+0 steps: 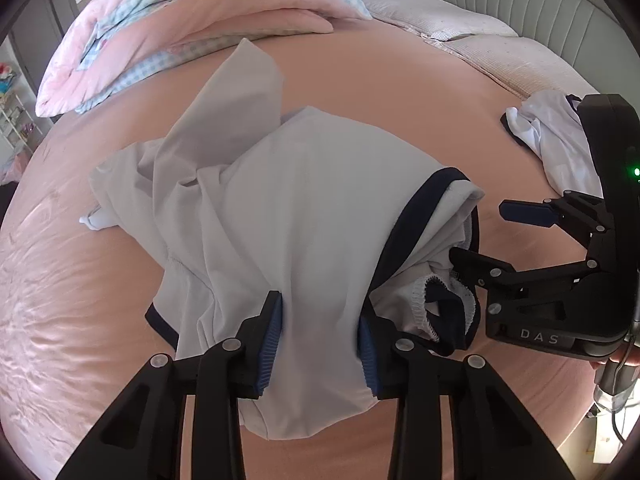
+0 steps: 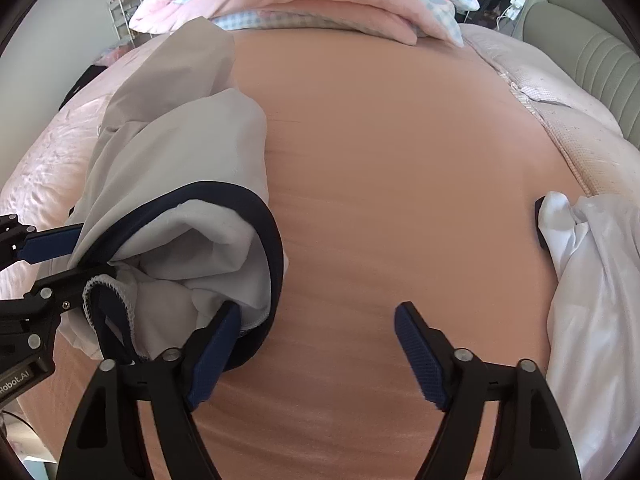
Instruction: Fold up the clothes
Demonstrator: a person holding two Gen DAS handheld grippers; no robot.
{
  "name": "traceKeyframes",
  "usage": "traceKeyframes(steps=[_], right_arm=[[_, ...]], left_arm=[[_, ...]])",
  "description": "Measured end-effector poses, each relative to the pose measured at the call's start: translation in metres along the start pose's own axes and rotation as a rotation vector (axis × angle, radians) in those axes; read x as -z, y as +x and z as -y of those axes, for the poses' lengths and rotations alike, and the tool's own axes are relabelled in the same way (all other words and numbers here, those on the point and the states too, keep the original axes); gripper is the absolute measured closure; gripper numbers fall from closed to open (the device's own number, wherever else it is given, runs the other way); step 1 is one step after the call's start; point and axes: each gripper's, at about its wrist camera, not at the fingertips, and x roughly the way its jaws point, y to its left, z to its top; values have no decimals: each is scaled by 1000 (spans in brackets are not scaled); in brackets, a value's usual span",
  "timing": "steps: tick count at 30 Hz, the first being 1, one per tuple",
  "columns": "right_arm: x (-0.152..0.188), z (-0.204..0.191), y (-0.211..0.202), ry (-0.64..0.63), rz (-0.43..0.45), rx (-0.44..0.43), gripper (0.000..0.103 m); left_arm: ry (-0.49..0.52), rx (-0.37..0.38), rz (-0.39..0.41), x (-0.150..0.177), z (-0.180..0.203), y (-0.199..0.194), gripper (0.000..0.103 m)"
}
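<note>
Nearest to me, the left gripper [image 1: 318,334] is clenched on a bunched fold of the white garment with navy blue trim [image 1: 288,200], cloth pinched between its blue pads near the front edge of the bed. Just beside it the right gripper [image 2: 320,344] stands released, jaws wide apart, its left finger [image 2: 216,344] touching the navy-edged opening while the other finger hangs over bare sheet. The garment lies crumpled on the peach-pink bed sheet [image 2: 400,160], one pale sleeve or flap [image 1: 244,84] reaching toward the far edge. A second crumpled white garment [image 2: 592,280] sits well apart at the right edge. Beyond, a pink and blue checked quilt [image 2: 320,4] is folded at the far edge. I'd judge the risk to be that lifting from one bunched pinch drags layers together, leaving creases, or the cloth slips free
</note>
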Motion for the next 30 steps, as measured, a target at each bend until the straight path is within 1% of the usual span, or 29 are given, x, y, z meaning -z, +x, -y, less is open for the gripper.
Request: traceKeyframes(steps=[1, 2, 4, 7, 10, 13, 15, 17, 20, 21, 22, 23, 25, 27, 29, 30], right_arm=[[-1, -3, 1, -5, -16, -2, 44], [-2, -5, 2, -5, -28, -9, 47], [-5, -8, 2, -14, -32, -5, 47], [-7, -12, 2, -20, -38, 8, 47], [-10, -9, 0, 21, -49, -26, 47], [-13, -7, -4, 67, -53, -74, 47], [-15, -11, -7, 61, -53, -80, 47], [-17, -16, -11, 49, -45, -88, 47], [-21, -24, -19, 39, -29, -129, 47], [-22, -29, -20, 35, -30, -141, 49], [-23, -34, -20, 30, -38, -150, 60], [-24, -39, -18, 27, -51, -158, 74], [-27, -47, -13, 19, -74, -158, 83], [-28, -56, -11, -24, -71, -127, 85], [-28, -63, -12, -57, -62, -99, 92], [-28, -65, -14, -70, -56, -83, 94]], left_arm=[[-11, 6, -1, 0, -6, 0, 72], [-26, 13, 1, 7, -16, -6, 73], [-49, 20, -1, 16, -22, -8, 73], [-62, 10, 2, 20, -32, -13, 73], [-68, -4, 6, 18, -41, -18, 73], [-94, 1, -5, 24, -53, -21, 73], [-115, 9, -5, 28, -59, -24, 73], [-125, -1, 9, 31, -66, -30, 73], [-105, -35, 32, 37, -71, -36, 73], [-97, -45, 38, 39, -71, -37, 73], [-89, -56, 45, 42, -72, -38, 73], [-87, -65, 45, 46, -73, -37, 73], [-92, -68, 41, 51, -78, -36, 73], [-125, -33, 25, 47, -81, -32, 73], [-184, 51, 13, 48, -90, -32, 73], [-215, 100, 9, 47, -94, -32, 73]])
